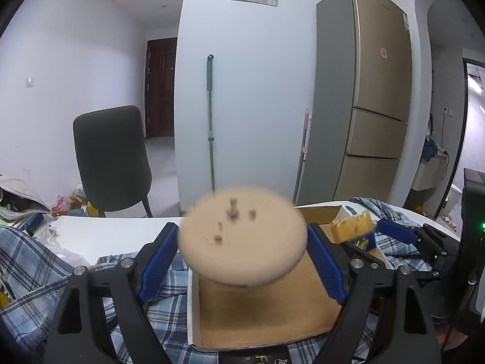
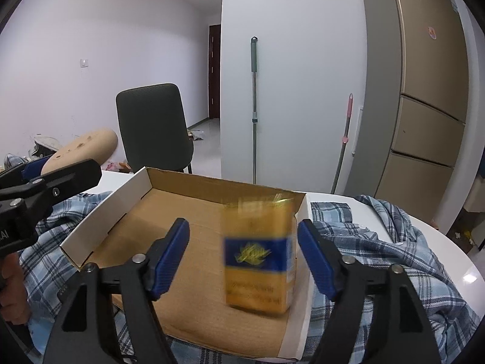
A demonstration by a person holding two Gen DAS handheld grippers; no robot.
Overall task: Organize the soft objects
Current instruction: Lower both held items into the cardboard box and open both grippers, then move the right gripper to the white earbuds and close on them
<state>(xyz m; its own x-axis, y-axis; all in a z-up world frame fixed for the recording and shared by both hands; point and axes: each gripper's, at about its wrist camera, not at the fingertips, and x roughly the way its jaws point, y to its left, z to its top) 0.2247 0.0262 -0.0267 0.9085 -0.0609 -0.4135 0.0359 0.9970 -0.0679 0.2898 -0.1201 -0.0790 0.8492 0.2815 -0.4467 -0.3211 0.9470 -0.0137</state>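
Observation:
A round beige soft disc [image 1: 242, 236], blurred, sits between the blue pads of my left gripper [image 1: 242, 229], above the open cardboard box [image 1: 194, 303]. The pads flank its rim without a firm press, so the gripper is open. In the right wrist view a yellow and blue soft pack [image 2: 257, 251], also blurred, stands upright inside the box [image 2: 100, 212] at its right end. My right gripper [image 2: 243, 224] is open around it, with a wide gap on the pack's left side. The disc [image 2: 88, 145] and left gripper [image 2: 45, 182] show at the far left.
The box rests on a blue plaid shirt [image 2: 379, 257] spread over a white table [image 1: 106, 230]. A dark chair [image 1: 112, 157] stands behind the table. Mops lean on the wall and a tall fridge [image 1: 379, 91] stands to the right. Clutter lies at the far left.

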